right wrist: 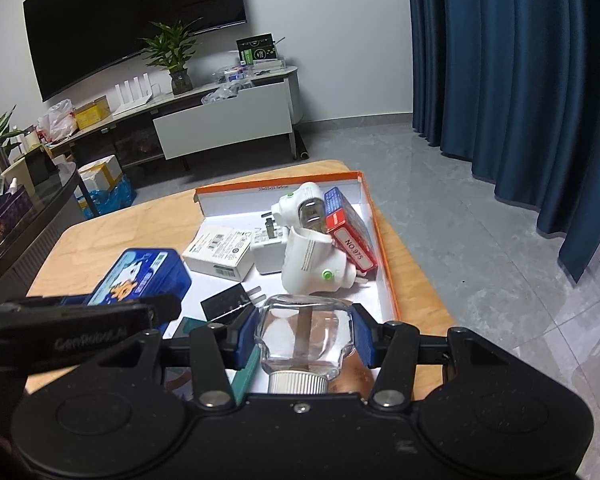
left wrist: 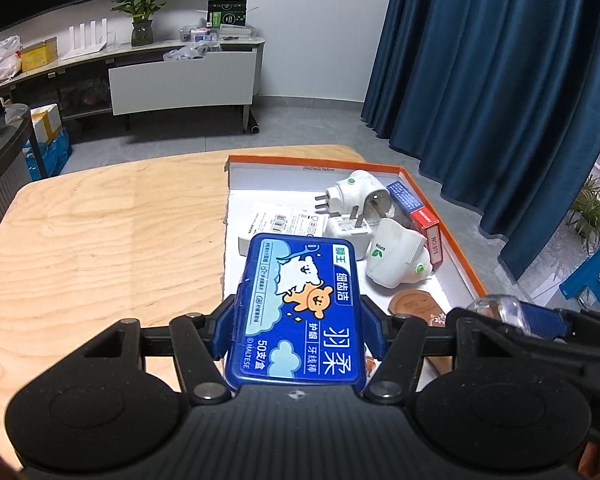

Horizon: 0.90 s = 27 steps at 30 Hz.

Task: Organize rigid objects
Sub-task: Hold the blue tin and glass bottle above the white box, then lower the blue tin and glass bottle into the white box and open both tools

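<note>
My left gripper (left wrist: 298, 322) is shut on a blue floss-pick box (left wrist: 300, 308) and holds it over the near left part of the orange-rimmed tray (left wrist: 440, 216). The blue box also shows in the right wrist view (right wrist: 140, 280). My right gripper (right wrist: 306, 334) is shut on a clear glass bottle (right wrist: 306, 336) with a white ribbed cap, above the tray's near end (right wrist: 386, 264). In the left wrist view the bottle (left wrist: 500, 306) shows at the right. In the tray lie two white plug-in heaters (left wrist: 396, 260) (left wrist: 354, 190), a white charger (left wrist: 350, 232), a white carton (left wrist: 276, 224) and a red and blue card box (left wrist: 418, 210).
The tray sits on the right side of a light wooden table (left wrist: 100, 240). A brown wooden comb (left wrist: 416, 304) and a black adapter (right wrist: 228, 298) lie at the tray's near end. Blue curtains (left wrist: 500, 80) hang to the right. A TV cabinet (left wrist: 180, 76) stands behind.
</note>
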Each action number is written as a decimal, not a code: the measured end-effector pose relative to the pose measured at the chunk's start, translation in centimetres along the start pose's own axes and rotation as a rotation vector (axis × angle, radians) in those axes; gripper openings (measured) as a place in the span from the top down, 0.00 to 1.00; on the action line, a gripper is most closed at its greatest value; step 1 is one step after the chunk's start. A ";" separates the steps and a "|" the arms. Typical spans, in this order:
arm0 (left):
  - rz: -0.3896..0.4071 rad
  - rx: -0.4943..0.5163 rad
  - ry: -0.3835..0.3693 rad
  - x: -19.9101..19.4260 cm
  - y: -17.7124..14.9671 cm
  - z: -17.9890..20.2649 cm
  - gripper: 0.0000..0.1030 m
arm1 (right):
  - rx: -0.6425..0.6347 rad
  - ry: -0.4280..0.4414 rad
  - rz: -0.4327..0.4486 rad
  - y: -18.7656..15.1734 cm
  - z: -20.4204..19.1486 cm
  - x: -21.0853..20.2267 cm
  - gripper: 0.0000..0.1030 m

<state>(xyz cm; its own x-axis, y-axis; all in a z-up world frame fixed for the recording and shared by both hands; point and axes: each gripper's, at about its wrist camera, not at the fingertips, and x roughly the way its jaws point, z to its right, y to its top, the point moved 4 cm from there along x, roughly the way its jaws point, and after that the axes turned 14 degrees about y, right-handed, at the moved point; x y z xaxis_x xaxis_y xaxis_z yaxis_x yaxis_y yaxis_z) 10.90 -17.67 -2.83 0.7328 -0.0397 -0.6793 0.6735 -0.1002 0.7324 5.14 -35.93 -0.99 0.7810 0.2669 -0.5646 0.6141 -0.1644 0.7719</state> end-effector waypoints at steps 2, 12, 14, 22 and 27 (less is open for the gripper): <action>-0.006 0.003 -0.009 0.3 0.0 0.1 0.39 | 0.002 0.002 -0.006 -0.1 0.0 0.3 0.42; -0.016 0.004 0.003 1.2 0.3 -0.3 0.39 | 0.000 0.020 -0.032 -0.5 -0.2 1.2 0.42; -0.016 0.004 0.001 1.4 0.6 -0.2 0.39 | 0.000 0.024 -0.038 -0.7 -0.3 1.4 0.42; -0.017 0.019 -0.033 2.1 1.5 0.8 0.39 | -0.001 0.031 -0.060 -1.3 -0.6 1.8 0.42; -0.031 0.040 -0.079 3.0 1.9 1.6 0.39 | 0.005 0.027 -0.066 -1.4 -0.4 2.0 0.42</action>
<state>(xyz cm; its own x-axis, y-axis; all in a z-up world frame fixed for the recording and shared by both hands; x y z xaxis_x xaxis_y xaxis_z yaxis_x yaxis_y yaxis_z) 14.23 -19.56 -3.51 0.7005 -0.1137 -0.7046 0.6905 -0.1418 0.7093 5.76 -34.79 -3.08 0.7358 0.3028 -0.6057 0.6645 -0.1504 0.7320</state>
